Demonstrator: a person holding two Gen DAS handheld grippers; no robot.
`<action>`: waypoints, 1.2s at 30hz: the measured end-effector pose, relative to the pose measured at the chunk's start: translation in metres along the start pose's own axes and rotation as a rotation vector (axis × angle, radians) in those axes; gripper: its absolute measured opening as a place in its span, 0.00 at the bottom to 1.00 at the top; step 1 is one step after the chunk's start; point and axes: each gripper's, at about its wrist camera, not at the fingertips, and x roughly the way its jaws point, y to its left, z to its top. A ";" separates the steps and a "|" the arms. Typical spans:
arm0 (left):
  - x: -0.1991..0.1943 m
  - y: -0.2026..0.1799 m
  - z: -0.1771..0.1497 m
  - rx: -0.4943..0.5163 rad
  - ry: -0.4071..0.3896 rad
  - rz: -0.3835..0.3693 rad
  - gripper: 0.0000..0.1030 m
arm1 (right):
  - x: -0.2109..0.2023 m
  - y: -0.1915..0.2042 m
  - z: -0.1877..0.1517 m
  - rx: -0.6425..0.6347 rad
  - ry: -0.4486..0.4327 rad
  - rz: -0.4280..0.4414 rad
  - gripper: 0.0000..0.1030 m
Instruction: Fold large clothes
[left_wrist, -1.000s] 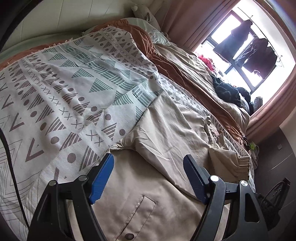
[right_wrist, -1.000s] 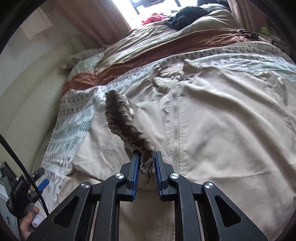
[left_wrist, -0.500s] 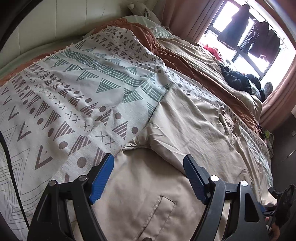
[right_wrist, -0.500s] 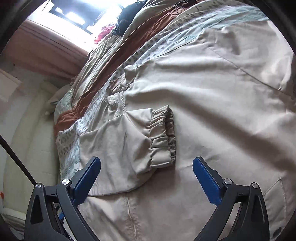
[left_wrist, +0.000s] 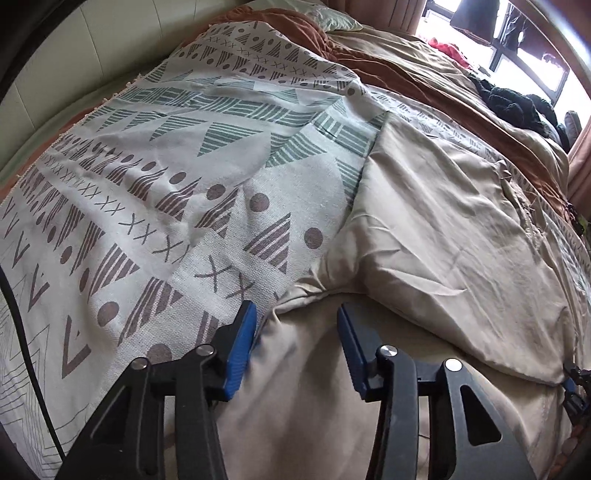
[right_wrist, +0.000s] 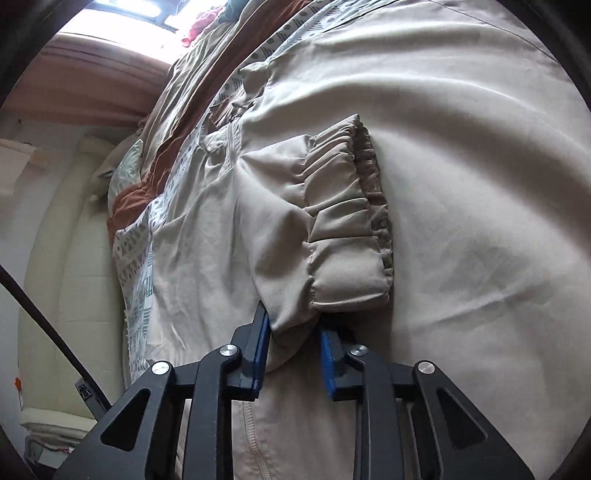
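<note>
— Lying spread on the bed: one beige jacket (right_wrist: 461, 177), zip side up, its sleeve (right_wrist: 280, 229) already folded across the front with the gathered cuff (right_wrist: 347, 221) resting on the body panel. Where are the tools sitting?

— Right gripper (right_wrist: 293, 347) is closing round the near fold of that sleeve; cloth is sitting between the blue pads, pinched or nearly so, though I cannot tell whether the grip is firm yet. Left gripper (left_wrist: 295, 350) is closing too, its jaws part-way in, straddling the jacket's left edge (left_wrist: 303, 295) where it meets the patterned blanket (left_wrist: 166, 192). Fabric is lying between them; the pads are not pressing on it.

— Step in hand?

— Judging by the layout, taking hold of both sides of the near part for the next fold.

— Next move calling for what?

— Both jaws finishing their closing on cloth, gathering every layer, then lifting together so the sleeve is not slipping out.

— Surroundings?

— Brown and tan bedding (left_wrist: 424, 74) running along the far side, dark clothes (left_wrist: 517, 107) heaped by the window (left_wrist: 532, 62).
</note>
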 end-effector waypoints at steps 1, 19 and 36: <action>0.003 0.001 0.001 -0.001 -0.001 0.016 0.39 | -0.001 0.000 0.004 -0.007 -0.010 -0.008 0.17; -0.038 0.004 0.002 -0.141 -0.071 0.037 0.87 | -0.067 -0.005 0.001 -0.021 -0.127 -0.022 0.87; -0.114 -0.076 -0.021 -0.029 -0.183 -0.161 0.93 | -0.225 -0.080 -0.003 0.036 -0.510 -0.201 0.76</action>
